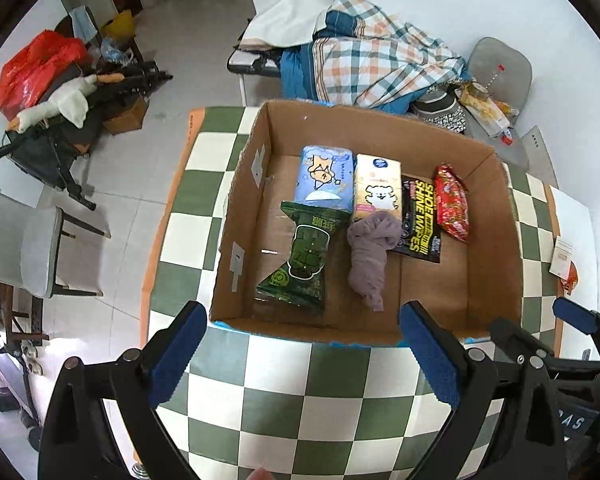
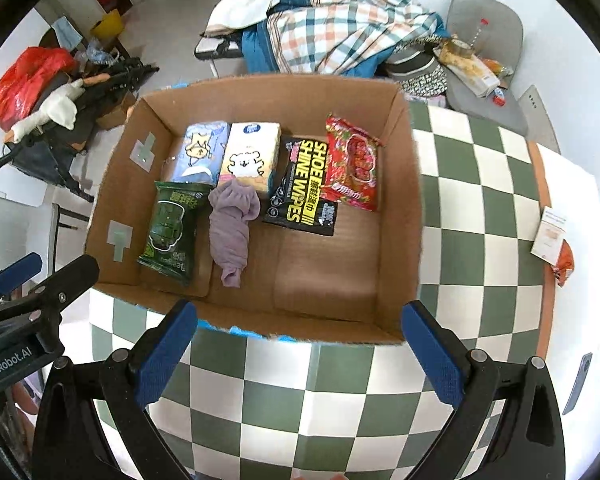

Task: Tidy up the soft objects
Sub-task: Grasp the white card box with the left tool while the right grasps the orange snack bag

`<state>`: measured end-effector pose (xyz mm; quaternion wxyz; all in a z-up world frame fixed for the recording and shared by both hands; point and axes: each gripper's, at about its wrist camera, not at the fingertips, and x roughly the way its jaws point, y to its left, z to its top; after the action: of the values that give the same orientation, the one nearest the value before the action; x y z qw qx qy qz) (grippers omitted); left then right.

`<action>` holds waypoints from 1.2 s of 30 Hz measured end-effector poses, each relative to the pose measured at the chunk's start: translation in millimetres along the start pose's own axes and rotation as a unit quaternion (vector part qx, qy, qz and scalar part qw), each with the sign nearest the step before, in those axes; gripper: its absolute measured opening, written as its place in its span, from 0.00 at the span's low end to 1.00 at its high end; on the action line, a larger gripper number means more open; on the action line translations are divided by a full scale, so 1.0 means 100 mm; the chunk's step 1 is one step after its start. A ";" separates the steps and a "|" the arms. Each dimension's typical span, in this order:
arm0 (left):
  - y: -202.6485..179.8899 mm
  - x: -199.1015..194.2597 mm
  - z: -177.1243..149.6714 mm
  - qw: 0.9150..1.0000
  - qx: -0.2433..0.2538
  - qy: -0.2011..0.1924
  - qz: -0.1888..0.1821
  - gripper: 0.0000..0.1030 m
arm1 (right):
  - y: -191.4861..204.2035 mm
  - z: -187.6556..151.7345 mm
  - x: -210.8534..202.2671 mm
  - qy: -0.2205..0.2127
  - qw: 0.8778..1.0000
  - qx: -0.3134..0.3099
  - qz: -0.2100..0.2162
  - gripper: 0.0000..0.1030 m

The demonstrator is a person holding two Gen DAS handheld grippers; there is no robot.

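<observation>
Cardboard forms the open box (image 2: pixel 400 208) that stands on the green-and-white checkered desk (image 2: pixel 300 400) and holds all the soft items in view. Along its far wall lie a blue tissue pack (image 2: pixel 200 150), a cream tissue pack (image 2: pixel 250 154), a black shoe-wipes pack (image 2: pixel 304 184) and a red snack pouch (image 2: pixel 354 164). Nearer the front lie a green wipes pack (image 2: pixel 168 232) and a crumpled mauve cloth (image 2: pixel 234 224), whose top edge overlaps the cream tissue pack.

Both tools hover above the desk on the near side of the box. The left gripper (image 1: pixel 304 356) is spread wide and carries nothing; the right gripper (image 2: pixel 300 354) is likewise spread and empty.

Judged from this layout, the current step falls between placements: every visible soft item sits inside the box. At the desk's right edge lie an orange item (image 2: pixel 564 260) and a small card (image 2: pixel 548 232); the orange item's nature cannot be determined. The next move calls for either fetching a remaining item or straightening the cloth, approached from above with the jaws kept wide.
</observation>
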<state>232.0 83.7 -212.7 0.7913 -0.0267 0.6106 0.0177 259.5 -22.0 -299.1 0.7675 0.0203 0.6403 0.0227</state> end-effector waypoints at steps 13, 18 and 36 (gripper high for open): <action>-0.40 -0.66 -0.04 0.998 0.032 -0.054 -0.014 0.96 | -0.31 -0.26 -0.63 -0.033 0.997 0.031 0.055 1.00; -1.07 -0.73 0.13 0.992 0.082 -0.089 -0.021 0.96 | -0.89 -0.35 -0.75 -0.033 0.994 0.074 0.073 1.00; -4.51 1.19 0.50 0.949 0.288 0.115 -0.050 0.96 | -4.59 -0.24 0.49 0.093 0.986 0.120 -0.064 1.00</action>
<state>338.0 -363.5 -305.7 0.6896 0.1700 0.6745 -0.2014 248.3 -477.1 -378.9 0.6964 0.0692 0.7070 -0.1015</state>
